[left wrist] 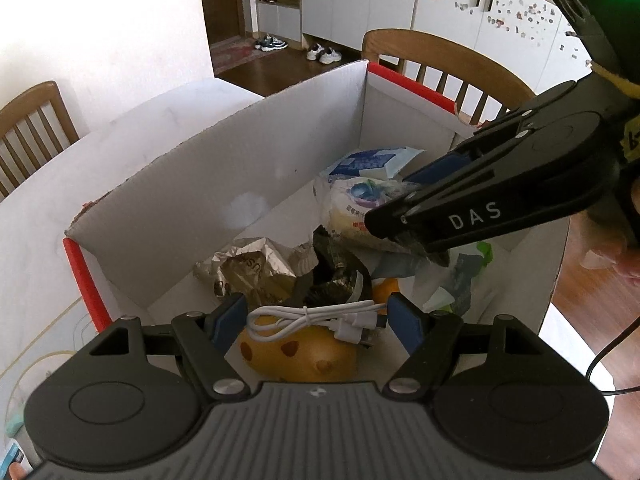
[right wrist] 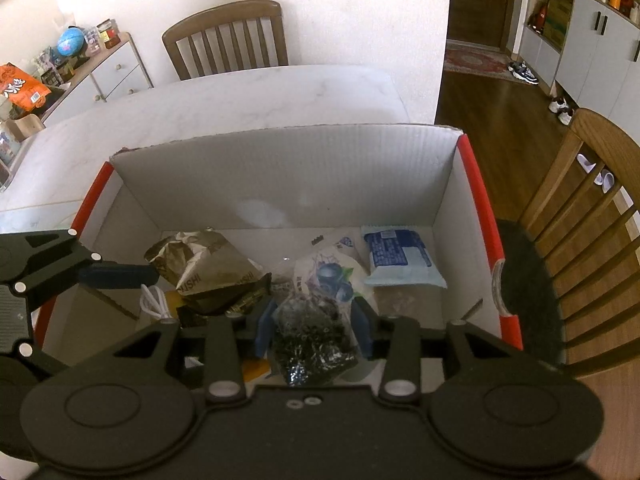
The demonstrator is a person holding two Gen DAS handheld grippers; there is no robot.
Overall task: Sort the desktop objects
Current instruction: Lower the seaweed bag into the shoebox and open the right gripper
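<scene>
A white cardboard box (left wrist: 240, 160) (right wrist: 280, 168) with red edges holds the sorted items. My left gripper (left wrist: 316, 320) hangs low inside it, with its blue pads touching both ends of a coiled white cable (left wrist: 312, 316) (right wrist: 154, 300), just above a yellow spotted toy (left wrist: 296, 356). My right gripper (right wrist: 316, 330) (left wrist: 400, 236) reaches in from the right. A dark crinkly packet (right wrist: 316, 336) sits between its pads. On the box floor lie a crumpled gold wrapper (left wrist: 248, 264) (right wrist: 208, 264), a blueberry-print packet (left wrist: 360, 200) (right wrist: 328, 276) and a blue tissue pack (left wrist: 368, 164) (right wrist: 400, 256).
The box stands on a white marble table (right wrist: 240, 96). Wooden chairs stand at the far side (right wrist: 228, 36) and at the right (right wrist: 592, 200) (left wrist: 440, 64). A cluttered sideboard (right wrist: 80, 72) is at the far left. Wood floor lies to the right.
</scene>
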